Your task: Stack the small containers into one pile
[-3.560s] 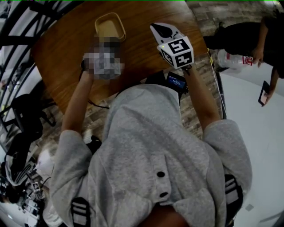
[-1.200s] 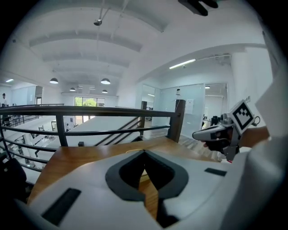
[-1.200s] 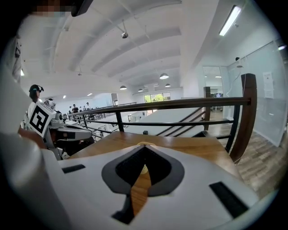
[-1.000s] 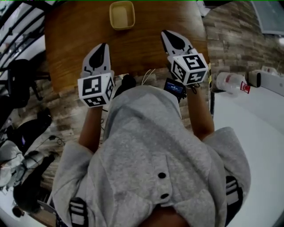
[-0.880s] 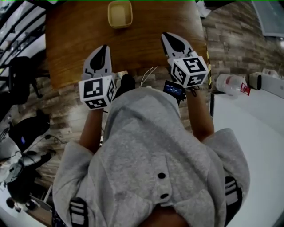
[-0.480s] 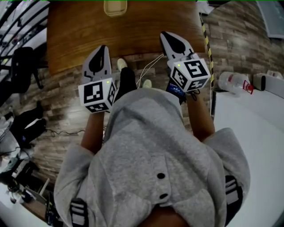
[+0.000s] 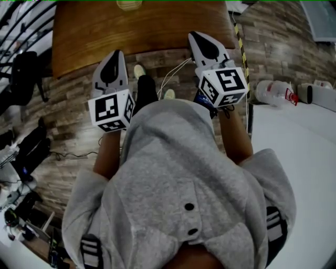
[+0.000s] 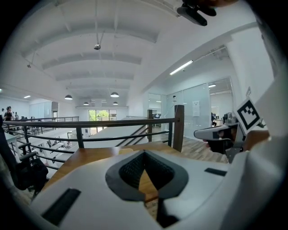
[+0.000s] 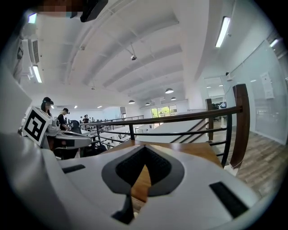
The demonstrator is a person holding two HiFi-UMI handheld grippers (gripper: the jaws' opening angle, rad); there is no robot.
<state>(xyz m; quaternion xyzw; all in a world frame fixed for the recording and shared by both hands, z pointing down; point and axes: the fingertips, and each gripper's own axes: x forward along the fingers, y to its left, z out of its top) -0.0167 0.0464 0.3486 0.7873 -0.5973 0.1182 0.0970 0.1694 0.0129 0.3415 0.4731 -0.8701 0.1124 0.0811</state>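
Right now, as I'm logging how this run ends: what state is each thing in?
Left claw: shut, empty.
Right claw: shut, empty.
Container: on the table, apart from both claws, mostly cut off by the picture's edge.
Bottle: lying on its side on the floor.
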